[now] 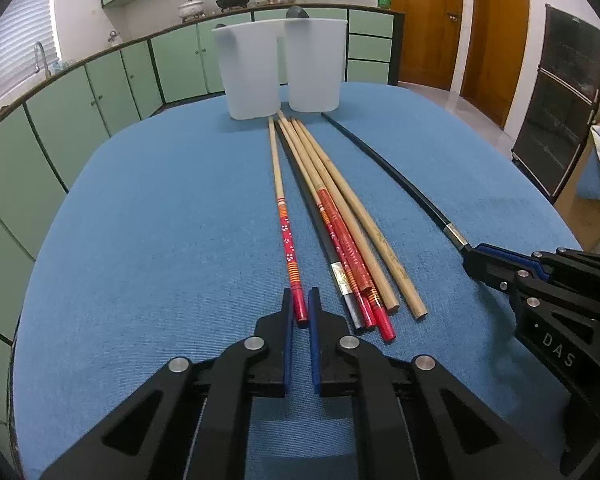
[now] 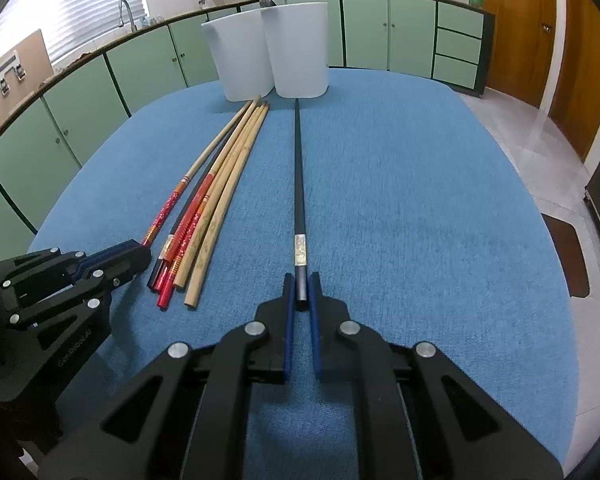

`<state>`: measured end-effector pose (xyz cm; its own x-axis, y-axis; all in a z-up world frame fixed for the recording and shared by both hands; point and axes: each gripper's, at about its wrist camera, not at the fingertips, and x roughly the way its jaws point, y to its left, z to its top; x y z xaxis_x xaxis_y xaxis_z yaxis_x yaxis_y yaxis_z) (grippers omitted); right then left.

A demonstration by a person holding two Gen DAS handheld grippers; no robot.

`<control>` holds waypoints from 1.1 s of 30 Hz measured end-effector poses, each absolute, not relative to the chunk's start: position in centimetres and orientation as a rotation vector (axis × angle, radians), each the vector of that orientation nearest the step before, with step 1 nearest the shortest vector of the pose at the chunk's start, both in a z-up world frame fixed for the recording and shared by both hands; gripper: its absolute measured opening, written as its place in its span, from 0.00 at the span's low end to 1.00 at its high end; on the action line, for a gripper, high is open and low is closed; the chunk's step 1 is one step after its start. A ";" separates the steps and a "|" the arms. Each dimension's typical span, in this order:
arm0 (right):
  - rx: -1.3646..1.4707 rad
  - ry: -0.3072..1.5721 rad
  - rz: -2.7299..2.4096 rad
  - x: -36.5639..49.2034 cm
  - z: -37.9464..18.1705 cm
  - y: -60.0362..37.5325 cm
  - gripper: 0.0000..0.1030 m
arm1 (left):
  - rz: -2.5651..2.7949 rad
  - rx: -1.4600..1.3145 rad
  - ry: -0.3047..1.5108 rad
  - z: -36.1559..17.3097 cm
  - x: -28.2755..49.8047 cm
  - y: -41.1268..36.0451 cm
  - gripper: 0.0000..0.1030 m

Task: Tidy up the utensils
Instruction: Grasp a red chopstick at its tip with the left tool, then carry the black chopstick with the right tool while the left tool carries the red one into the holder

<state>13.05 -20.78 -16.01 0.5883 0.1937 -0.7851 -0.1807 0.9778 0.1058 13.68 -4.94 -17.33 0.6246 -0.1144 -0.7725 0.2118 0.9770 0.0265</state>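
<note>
Chopsticks lie lengthwise on a blue-clothed table (image 1: 140,240). My left gripper (image 1: 301,307) is shut on the red end of a bamboo chopstick with a red patterned handle (image 1: 286,236), which lies a little left of the others. A loose bundle of several bamboo, red and black chopsticks (image 1: 340,232) lies just to its right. My right gripper (image 2: 301,286) is shut on the near end of a long black chopstick (image 2: 299,184) with a silver band. Each gripper shows in the other's view, the right gripper (image 1: 476,258) and the left gripper (image 2: 134,250). Two white cups (image 1: 252,72) (image 1: 314,64) stand side by side at the far end.
Green cabinets (image 1: 100,92) under a counter with a sink tap (image 1: 40,56) curve round the left and back. Wooden doors (image 1: 428,20) and a dark glass-fronted cabinet (image 1: 560,92) stand to the right. The table's rounded edge runs close on both sides.
</note>
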 end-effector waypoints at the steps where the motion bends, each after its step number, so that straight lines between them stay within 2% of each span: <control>1: 0.023 0.916 0.220 13.0 -16.0 -20.9 0.06 | -0.189 0.109 0.877 -17.3 13.7 -4.8 0.07; 11: 0.067 0.853 0.244 12.5 -13.7 -21.9 0.06 | -0.195 0.076 0.796 -13.3 12.6 -2.9 0.06; 21: 0.063 0.713 0.273 12.5 -7.3 -22.4 0.06 | -0.206 0.053 0.628 -6.4 12.3 -1.4 0.06; 33: 0.064 0.597 0.335 15.2 0.4 -22.8 0.06 | -0.255 0.027 0.504 -0.8 15.3 -0.6 0.06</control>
<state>15.18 -22.75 0.35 0.7745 0.3279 -0.5410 -0.2909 0.9440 0.1557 15.29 -0.57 -0.77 0.8448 -0.2348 -0.4808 0.2482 0.9680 -0.0365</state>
